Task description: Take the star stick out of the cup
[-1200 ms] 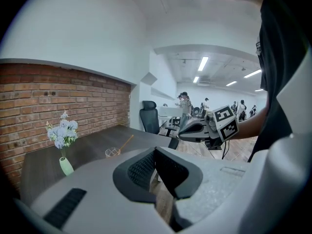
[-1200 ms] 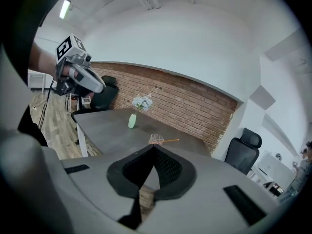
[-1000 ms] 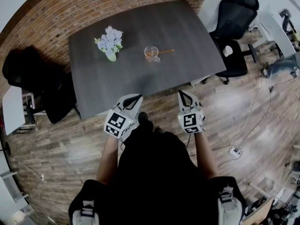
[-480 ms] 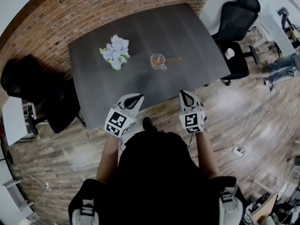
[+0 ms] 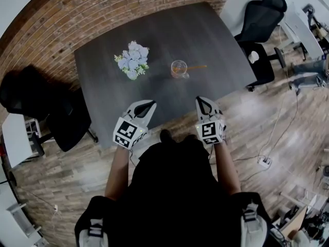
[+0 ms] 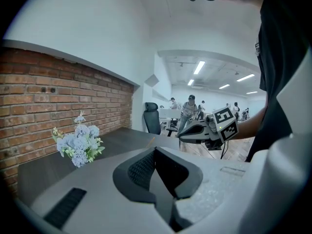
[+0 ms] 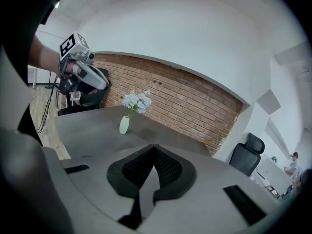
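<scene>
Left gripper (image 5: 148, 106) and right gripper (image 5: 202, 102) at the near edge of the table (image 5: 205, 35) — jaws of each pressed together, gripping nothing. Farther in, the cup (image 5: 179, 69) holds the star stick (image 5: 196, 66), which leans right — a vase of flowers (image 5: 133, 60) stands apart to its left.

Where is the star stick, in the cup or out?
In. The head view shows the star stick resting in the cup on the table, slanting out over its rim to the right.

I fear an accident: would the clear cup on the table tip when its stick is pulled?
Probably: the cup looks small and clear, so likely light and perhaps fragile. The stick leans over its rim, so a sideways pull could lever it over. The table looks smooth; sliding seems possible.
</scene>
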{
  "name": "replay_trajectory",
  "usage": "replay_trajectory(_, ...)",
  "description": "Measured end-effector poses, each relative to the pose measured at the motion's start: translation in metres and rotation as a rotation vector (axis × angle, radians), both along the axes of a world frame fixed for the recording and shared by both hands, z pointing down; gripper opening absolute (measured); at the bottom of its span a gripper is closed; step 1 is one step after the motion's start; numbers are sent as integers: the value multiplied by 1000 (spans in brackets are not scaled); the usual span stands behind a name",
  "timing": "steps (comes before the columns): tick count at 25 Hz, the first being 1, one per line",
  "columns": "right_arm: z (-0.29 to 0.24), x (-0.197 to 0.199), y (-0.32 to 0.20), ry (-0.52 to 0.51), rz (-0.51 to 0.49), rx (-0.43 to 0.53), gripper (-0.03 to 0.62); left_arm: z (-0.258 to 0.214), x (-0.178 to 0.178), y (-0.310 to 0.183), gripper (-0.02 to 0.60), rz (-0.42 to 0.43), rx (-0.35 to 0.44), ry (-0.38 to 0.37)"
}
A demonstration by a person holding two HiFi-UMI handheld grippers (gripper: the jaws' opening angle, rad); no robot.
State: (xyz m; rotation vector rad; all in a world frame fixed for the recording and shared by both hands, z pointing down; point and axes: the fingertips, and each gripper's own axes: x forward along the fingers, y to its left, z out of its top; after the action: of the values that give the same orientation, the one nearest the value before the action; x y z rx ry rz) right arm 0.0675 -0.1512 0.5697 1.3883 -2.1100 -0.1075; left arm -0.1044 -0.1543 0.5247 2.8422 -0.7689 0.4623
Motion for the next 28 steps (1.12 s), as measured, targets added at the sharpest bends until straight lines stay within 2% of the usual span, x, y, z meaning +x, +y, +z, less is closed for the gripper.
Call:
replay_trajectory(5,5,-5,-8,14,-15,-6,0,5,-2,-1,2,-3,-4,6)
replay_trajectory(12,6,2,-26,17,-59,-10,0,9,-4,-9,2,-74,-20,7)
replay_trajectory(20,8,26,-63,35,-166,-37,0,-3,20,-39,2,-170,-5,17)
replay_trajectory(28,16,39,-102,25,-287,-60,0,1,37,-58,2,-281,-41,-4)
